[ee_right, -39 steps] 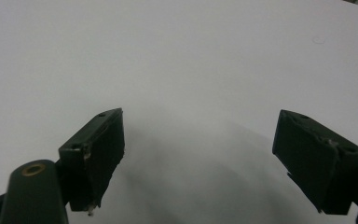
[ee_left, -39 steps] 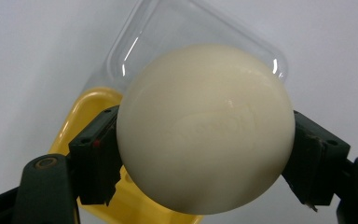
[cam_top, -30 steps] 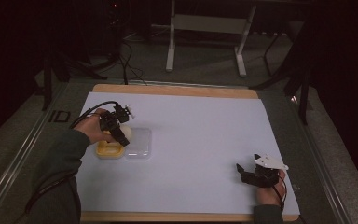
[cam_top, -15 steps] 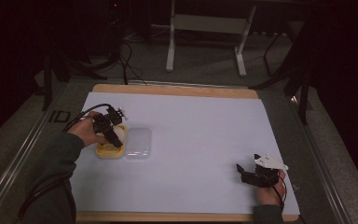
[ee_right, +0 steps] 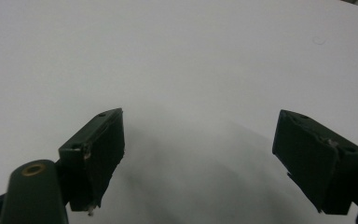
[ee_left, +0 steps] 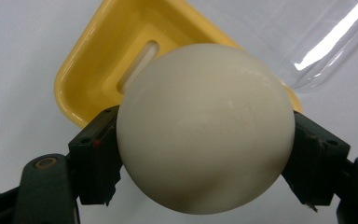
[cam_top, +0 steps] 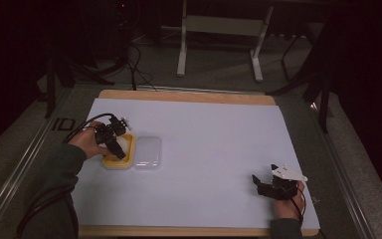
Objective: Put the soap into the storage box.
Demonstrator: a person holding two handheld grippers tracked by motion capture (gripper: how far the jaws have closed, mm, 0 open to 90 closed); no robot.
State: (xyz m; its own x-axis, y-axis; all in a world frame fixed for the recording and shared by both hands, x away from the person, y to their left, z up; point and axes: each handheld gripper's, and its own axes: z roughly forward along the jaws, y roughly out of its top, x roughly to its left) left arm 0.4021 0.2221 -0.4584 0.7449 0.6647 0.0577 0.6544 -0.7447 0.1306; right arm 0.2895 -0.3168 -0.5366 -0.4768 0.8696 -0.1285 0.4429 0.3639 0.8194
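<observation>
Since the earlier high view, the left gripper (cam_top: 115, 144) is sinking a little lower over the yellow tray (cam_top: 110, 161) at the left centre of the frame, carrying a white egg (ee_left: 205, 128). In the left gripper view its two black jaws are clamping the egg from both sides, with the tray's slotted hollow just behind it and a clear lid (cam_top: 148, 152) lying right beside the tray. The egg is probably being lowered into the tray. At the lower right, the right gripper (cam_top: 264, 183) is resting on the white table (cam_top: 219, 149), jaws wide apart, nothing between them.
</observation>
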